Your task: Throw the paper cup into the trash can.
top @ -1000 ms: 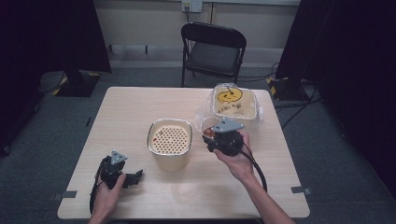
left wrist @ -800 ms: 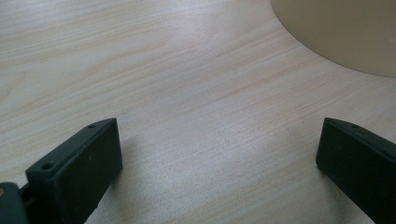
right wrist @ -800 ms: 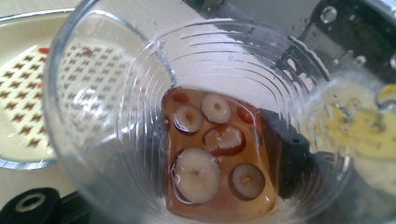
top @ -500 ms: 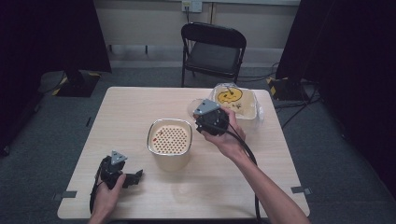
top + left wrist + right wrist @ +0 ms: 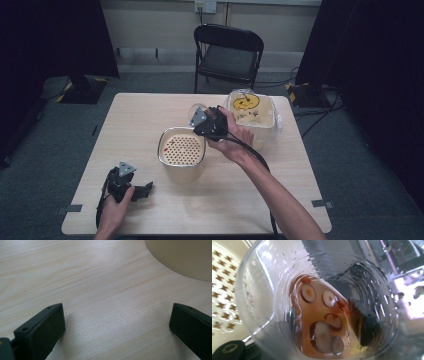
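Note:
My right gripper [image 5: 201, 120] is shut on a clear plastic cup [image 5: 195, 112], held tipped on its side just above the far right rim of a cream bowl with a perforated strainer insert [image 5: 182, 149]. In the right gripper view the cup [image 5: 324, 315] holds amber liquid with several sliced red-skinned pieces, and the strainer [image 5: 222, 290] lies to its left. My left gripper [image 5: 141, 190] rests open on the table near the front left. Its jaws [image 5: 117, 312] stand wide apart over bare wood, with the bowl's wall [image 5: 185, 257] ahead of them.
A clear tub with a yellow smiley lid [image 5: 249, 111] stands at the table's back right, just behind my right hand. A black folding chair [image 5: 226, 55] sits beyond the far edge. The light wooden table [image 5: 130, 125] lies bare on the left.
My right hand has carried the cup leftwards and a little up, from beside the smiley tub to the strainer bowl's far rim. The left gripper has stayed put.

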A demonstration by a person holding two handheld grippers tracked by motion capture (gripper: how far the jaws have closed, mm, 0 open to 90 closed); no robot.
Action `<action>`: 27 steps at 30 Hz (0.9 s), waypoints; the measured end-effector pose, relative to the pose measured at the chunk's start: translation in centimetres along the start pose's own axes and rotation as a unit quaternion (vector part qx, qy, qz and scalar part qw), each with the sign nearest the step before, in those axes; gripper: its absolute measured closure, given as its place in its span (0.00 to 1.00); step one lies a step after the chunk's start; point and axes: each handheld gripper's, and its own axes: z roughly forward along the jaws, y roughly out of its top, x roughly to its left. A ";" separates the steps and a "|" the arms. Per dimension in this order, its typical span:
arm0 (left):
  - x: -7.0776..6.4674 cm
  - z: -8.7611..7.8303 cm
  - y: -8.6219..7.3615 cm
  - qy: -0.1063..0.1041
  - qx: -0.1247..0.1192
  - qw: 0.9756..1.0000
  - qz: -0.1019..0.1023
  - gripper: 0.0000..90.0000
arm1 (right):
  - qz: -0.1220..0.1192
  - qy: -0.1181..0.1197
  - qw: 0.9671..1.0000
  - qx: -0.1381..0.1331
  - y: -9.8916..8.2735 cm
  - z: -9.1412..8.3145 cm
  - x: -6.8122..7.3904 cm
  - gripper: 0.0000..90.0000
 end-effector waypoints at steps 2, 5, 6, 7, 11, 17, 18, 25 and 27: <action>0.0 0.0 0.0 0.000 -0.001 1.000 -0.002 0.00 | -0.027 -0.014 1.000 0.004 0.2 0.2 0.5 0.56; 0.0 0.0 0.0 -0.001 0.000 1.000 -0.001 0.00 | -0.074 -0.034 0.997 0.013 0.5 0.4 1.1 0.56; 0.0 0.0 0.0 0.000 0.000 1.000 -0.001 0.00 | -0.089 -0.044 0.995 0.016 0.6 0.3 1.3 0.56; 0.0 0.0 0.0 0.000 0.000 1.000 0.000 0.00 | -0.100 -0.050 0.994 0.015 0.7 0.3 1.5 0.56; 0.0 0.0 0.0 0.000 0.000 1.000 -0.001 0.00 | -0.124 -0.054 0.991 0.020 1.1 0.3 1.9 0.57; 0.0 0.0 0.0 0.000 -0.002 1.000 -0.002 0.00 | -0.165 -0.069 0.984 0.019 1.5 0.4 2.0 0.57; 0.0 0.0 0.0 0.000 -0.001 1.000 -0.002 0.00 | -0.186 -0.086 0.979 0.018 1.6 0.4 2.1 0.57; 0.0 0.0 0.0 0.000 0.000 1.000 0.000 0.00 | -0.254 -0.124 0.959 0.023 2.0 0.2 2.6 0.57; 0.0 0.0 0.0 -0.002 -0.001 1.000 -0.002 0.00 | -0.280 -0.145 0.948 0.028 2.1 0.2 2.9 0.58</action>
